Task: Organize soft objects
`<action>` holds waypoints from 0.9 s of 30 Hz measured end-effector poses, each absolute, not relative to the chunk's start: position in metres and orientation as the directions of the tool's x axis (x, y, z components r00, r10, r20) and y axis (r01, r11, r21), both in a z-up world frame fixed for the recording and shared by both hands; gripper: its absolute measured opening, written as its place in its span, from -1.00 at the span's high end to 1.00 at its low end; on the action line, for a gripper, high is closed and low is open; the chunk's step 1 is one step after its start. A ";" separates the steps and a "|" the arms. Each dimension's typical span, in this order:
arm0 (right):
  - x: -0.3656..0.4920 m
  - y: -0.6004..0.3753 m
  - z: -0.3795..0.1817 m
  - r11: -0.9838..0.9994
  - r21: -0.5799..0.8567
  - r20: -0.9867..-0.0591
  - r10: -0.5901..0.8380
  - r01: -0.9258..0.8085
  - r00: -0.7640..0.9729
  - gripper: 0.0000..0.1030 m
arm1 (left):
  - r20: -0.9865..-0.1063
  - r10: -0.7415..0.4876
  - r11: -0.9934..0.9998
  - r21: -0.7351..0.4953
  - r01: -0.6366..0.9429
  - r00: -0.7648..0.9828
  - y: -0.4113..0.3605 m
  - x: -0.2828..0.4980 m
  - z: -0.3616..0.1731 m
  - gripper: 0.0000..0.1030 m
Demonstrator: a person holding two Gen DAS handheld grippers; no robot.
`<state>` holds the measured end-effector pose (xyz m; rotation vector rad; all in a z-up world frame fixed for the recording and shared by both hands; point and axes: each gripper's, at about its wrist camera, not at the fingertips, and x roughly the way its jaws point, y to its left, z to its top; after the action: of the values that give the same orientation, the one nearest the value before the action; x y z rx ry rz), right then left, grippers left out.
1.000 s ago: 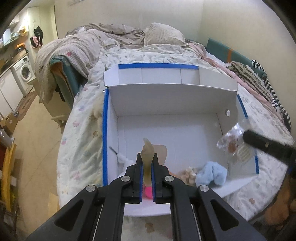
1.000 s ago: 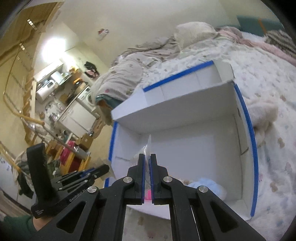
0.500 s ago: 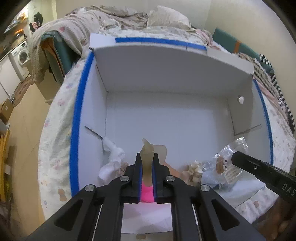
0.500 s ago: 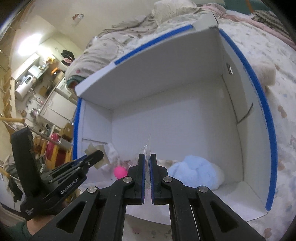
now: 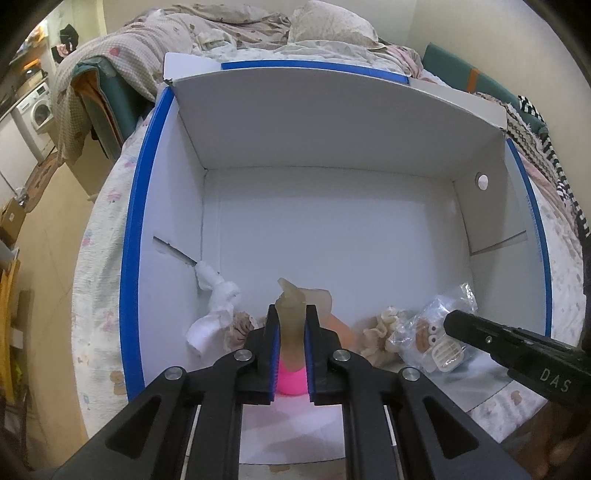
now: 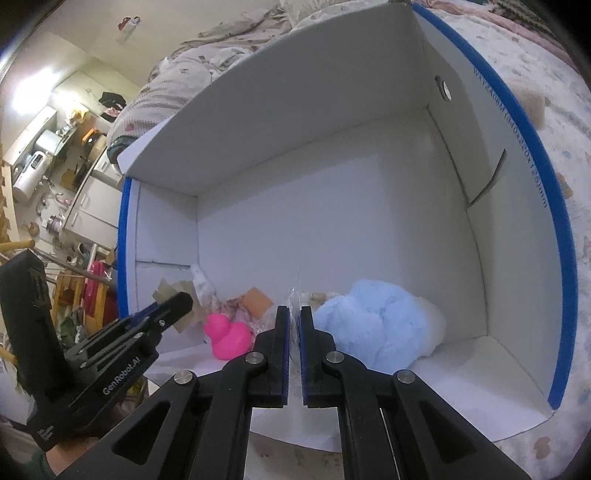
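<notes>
A white box with blue-taped rims (image 5: 332, 122) (image 6: 332, 92) lies open on the bed. My left gripper (image 5: 291, 314) is shut on a beige soft piece (image 5: 290, 321), held low over the box's near left part. My right gripper (image 6: 294, 314) is shut on the edge of a clear plastic bag (image 5: 432, 332) with a small toy inside, held low over the near right part. On the box floor lie a pink duck (image 6: 227, 334), a light blue plush (image 6: 376, 321), white cloth (image 5: 214, 302) and a cream fabric piece (image 5: 380, 328).
The box sits on a patterned bedspread (image 5: 99, 266) with rumpled quilts and a pillow (image 5: 325, 26) behind. A striped textile (image 5: 546, 155) lies at the right. A washing machine (image 5: 37, 110) and cluttered shelves stand at the left, past the bed edge.
Both grippers have moved forward and down into the box with their loads. The box now fills both views. The bag hangs just above the box floor.
</notes>
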<state>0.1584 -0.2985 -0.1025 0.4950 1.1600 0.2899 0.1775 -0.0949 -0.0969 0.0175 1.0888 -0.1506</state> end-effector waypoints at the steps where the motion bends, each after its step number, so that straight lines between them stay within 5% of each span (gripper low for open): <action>1: 0.159 -0.298 -0.103 0.858 0.512 -0.802 0.463 0.035 0.377 0.87 | -0.884 -0.113 0.990 -0.059 0.131 0.454 -0.095 0.178 -0.097 0.82; 10: 0.160 -0.299 -0.107 0.861 0.506 -0.811 0.454 0.052 0.368 0.86 | -0.887 -0.100 0.991 -0.047 0.128 0.450 -0.095 0.177 -0.098 0.62; 18: 0.160 -0.301 -0.106 0.860 0.507 -0.809 0.449 0.064 0.378 0.69 | -0.868 -0.071 0.993 -0.015 0.119 0.491 -0.094 0.174 -0.090 -0.06; 24: 0.161 -0.302 -0.099 0.873 0.485 -0.807 0.423 0.053 0.413 0.30 | -0.862 -0.066 0.994 -0.015 0.105 0.502 -0.089 0.174 -0.085 -0.14; 26: 0.160 -0.302 -0.095 0.882 0.470 -0.805 0.405 0.049 0.433 -0.33 | -0.860 -0.066 0.995 -0.017 0.101 0.506 -0.088 0.173 -0.082 -0.14; 27: 0.159 -0.303 -0.093 0.883 0.467 -0.801 0.399 0.049 0.446 -0.37 | -0.858 -0.067 0.995 -0.018 0.100 0.510 -0.087 0.172 -0.080 -0.14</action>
<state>0.1586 -0.3031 -0.0930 0.4627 1.0963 0.2260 0.1722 -0.0866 -0.0802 0.0347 1.0309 -0.1002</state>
